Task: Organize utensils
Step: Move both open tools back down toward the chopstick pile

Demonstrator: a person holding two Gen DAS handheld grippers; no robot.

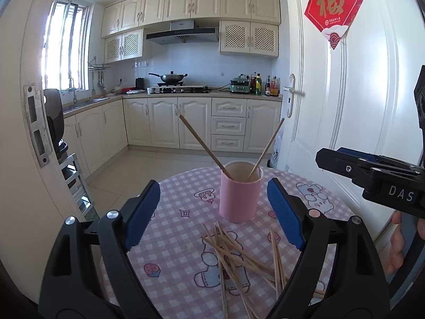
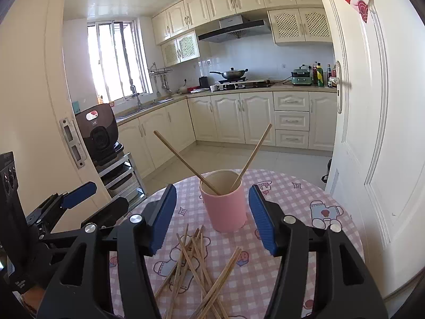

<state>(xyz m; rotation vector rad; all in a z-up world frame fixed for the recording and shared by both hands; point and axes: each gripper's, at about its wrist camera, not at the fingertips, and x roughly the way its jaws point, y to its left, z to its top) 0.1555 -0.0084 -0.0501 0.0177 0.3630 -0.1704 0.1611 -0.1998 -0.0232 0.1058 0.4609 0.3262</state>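
- Black two-finger left gripper (image 1: 213, 214) with ribbed blue pads fills the bottom of the left wrist view; its jaws stand wide apart with nothing between the pads.
- Just below and ahead of those open jaws, a loose pile of thin wooden chopsticks (image 1: 239, 257) lies criss-crossed on the round table covered in a pink-and-white checked cloth with cartoon bears (image 1: 180, 239).
- Beyond the fingertips, between the two pads as seen from this camera but clear of both, a pink cylindrical holder cup (image 1: 240, 192) stands upright on the cloth.
- Two wooden chopsticks (image 1: 203, 146) already stand in the cup, one leaning left and one leaning right, crossing into a V.
- Off to the right of the left tool, the black right gripper (image 1: 372, 175) enters from the frame edge, with part of a hand (image 1: 398, 242) behind it.
- From the right wrist view, the right gripper (image 2: 212, 216) also has its blue pads spread apart and holds nothing.
- Same pink cup (image 2: 223, 202) sits ahead of it, between the fingertips in the picture and touching neither.
- Scattered chopsticks (image 2: 196, 263) lie on the cloth (image 2: 292, 239) just under and before the right jaws.
- Left of that tool, the other gripper (image 2: 79, 199) hovers beside the table edge.
- Far beyond both tools, cream kitchen cabinets (image 1: 186, 122) and a white door (image 1: 345, 93) bearing a red paper decoration (image 1: 334, 2) close off the background.
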